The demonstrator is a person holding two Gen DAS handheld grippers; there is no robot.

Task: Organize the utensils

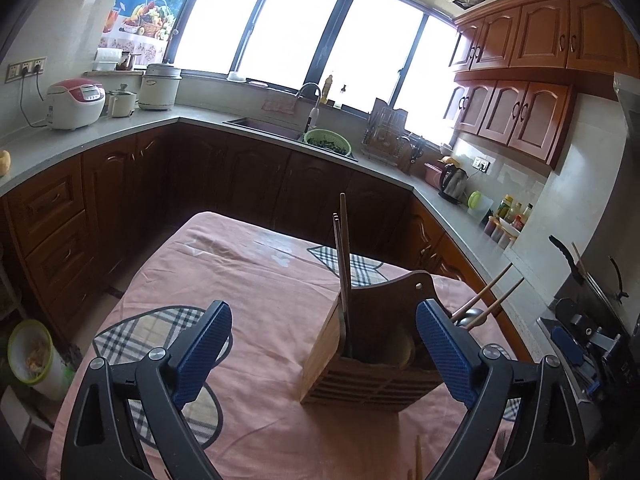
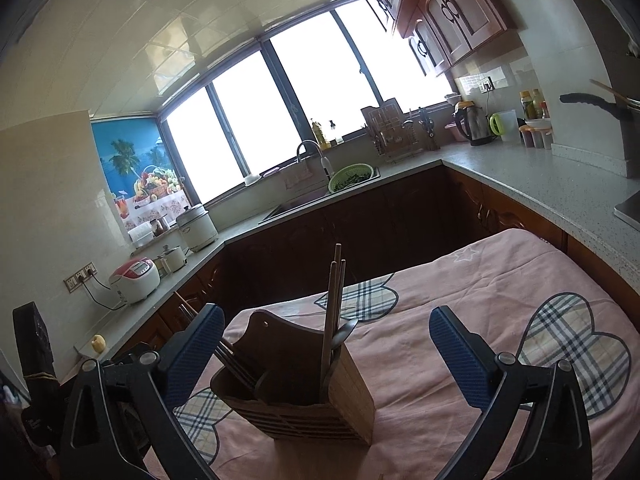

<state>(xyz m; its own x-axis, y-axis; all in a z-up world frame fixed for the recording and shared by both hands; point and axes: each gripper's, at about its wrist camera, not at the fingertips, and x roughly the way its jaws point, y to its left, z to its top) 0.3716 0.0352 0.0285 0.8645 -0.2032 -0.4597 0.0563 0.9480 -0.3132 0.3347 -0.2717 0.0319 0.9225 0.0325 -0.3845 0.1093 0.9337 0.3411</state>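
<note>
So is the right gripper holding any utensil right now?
No, the right gripper is open and empty, with the wooden utensil holder standing untouched between its fingers.

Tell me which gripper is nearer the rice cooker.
Left. The left gripper has the rice cooker ahead to its left; the right gripper sits farther right, beyond the left one.
</note>
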